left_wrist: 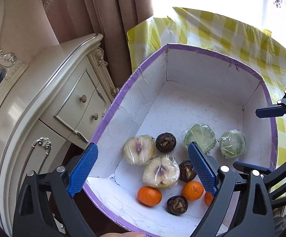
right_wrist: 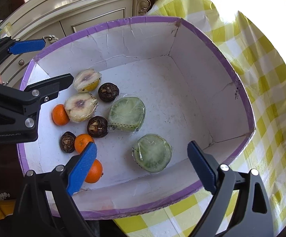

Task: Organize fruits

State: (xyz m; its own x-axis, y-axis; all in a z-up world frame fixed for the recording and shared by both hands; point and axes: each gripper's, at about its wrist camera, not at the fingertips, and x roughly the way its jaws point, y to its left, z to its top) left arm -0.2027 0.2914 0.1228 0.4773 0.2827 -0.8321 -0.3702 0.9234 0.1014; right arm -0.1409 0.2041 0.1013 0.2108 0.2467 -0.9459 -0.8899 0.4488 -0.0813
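Right tool (right_wrist: 142, 165): jaws spread wide, nothing between the pads, hanging over the lower centre of the right wrist view above the box floor. Directly under the gap sits one wrapped green half-fruit (right_wrist: 152, 153), cut face up. The left blue pad overlaps a tangerine (right_wrist: 94, 171) in this view; whether it touches cannot be told.

Left tool (left_wrist: 143, 166): also wide open and empty, in the lower middle of the left wrist view. Between its pads in the picture lie two wrapped pale fruit halves (left_wrist: 161, 171) and a dark round fruit (left_wrist: 165, 142).

All fruit is inside the purple-rimmed box (right_wrist: 239, 83), crowded into one end, at the lower part of the left wrist view: three tangerines, three dark fruits, two pale halves, two green halves (left_wrist: 200, 137). The rest of the floor is bare. The box sits on a yellow checked cloth (right_wrist: 267, 102) over the counter, near a cream cabinet (left_wrist: 50, 90) at left.

Risks, as judged:
- Film wrap looks slick and loose; a pinch on film alone could let a half slip out.
- Pieces lie touching or just beside one another; a descending pad could shove a neighbour or set a tangerine rolling.
- Both tools work the same crowded end, so their arms could knock together.
- Box walls are creased and torn; a snagged finger could drag the box on the cloth.
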